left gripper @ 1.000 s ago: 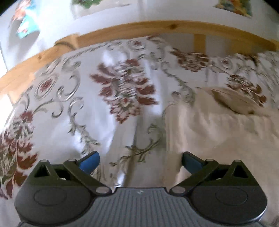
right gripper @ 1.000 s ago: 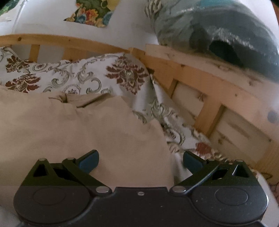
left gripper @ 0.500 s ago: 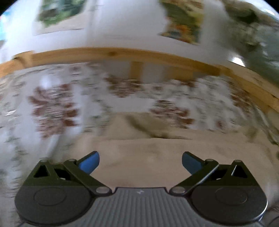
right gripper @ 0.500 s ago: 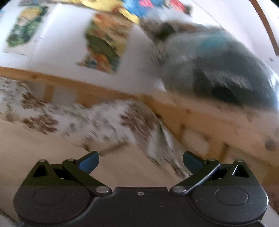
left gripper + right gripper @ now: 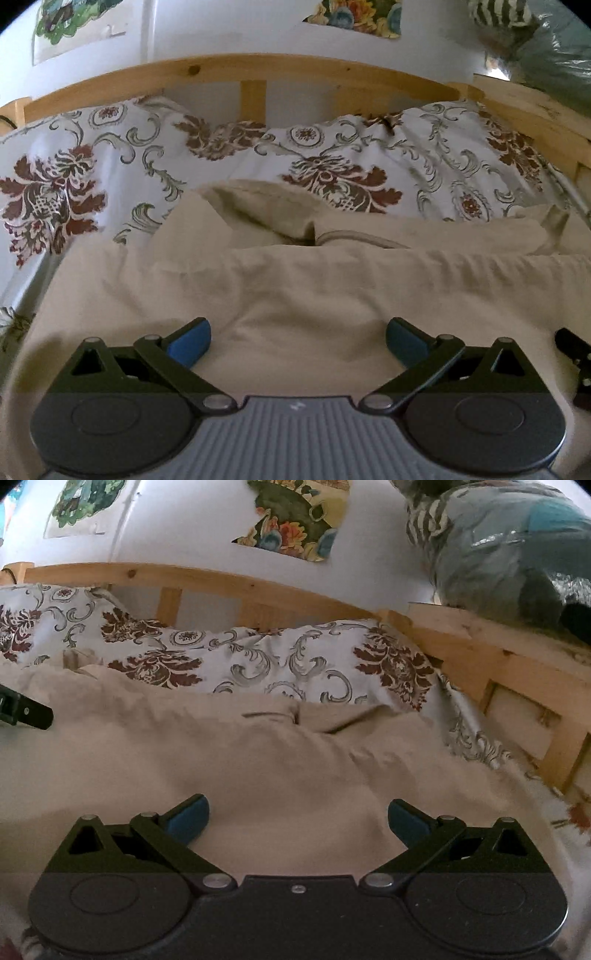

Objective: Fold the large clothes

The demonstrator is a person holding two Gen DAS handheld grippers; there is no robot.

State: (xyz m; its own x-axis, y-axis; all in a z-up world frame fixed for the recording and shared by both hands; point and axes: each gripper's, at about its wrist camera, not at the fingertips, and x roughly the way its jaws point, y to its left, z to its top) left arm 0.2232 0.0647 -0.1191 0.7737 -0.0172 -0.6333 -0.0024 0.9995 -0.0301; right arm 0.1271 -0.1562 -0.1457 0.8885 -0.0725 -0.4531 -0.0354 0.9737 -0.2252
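Observation:
A large beige garment point(image 5: 295, 288) lies spread on the floral bedspread point(image 5: 351, 158), with a folded, rumpled edge toward the headboard. It also shows in the right wrist view point(image 5: 258, 760). My left gripper point(image 5: 297, 341) is open and empty, low over the garment's near part. My right gripper point(image 5: 297, 819) is open and empty, low over the garment to the right of the left one. A black part of the right gripper shows at the right edge of the left wrist view, and a part of the left gripper at the left edge of the right wrist view.
A wooden bed rail point(image 5: 258, 70) runs along the far side and a slatted wooden side frame point(image 5: 517, 672) stands at the right. A bagged bundle of bedding point(image 5: 509, 542) sits on the right frame. Pictures hang on the white wall point(image 5: 295, 520).
Both grippers have swung round from the bed's sides to face the headboard, side by side over the beige garment. Both stay open and empty.

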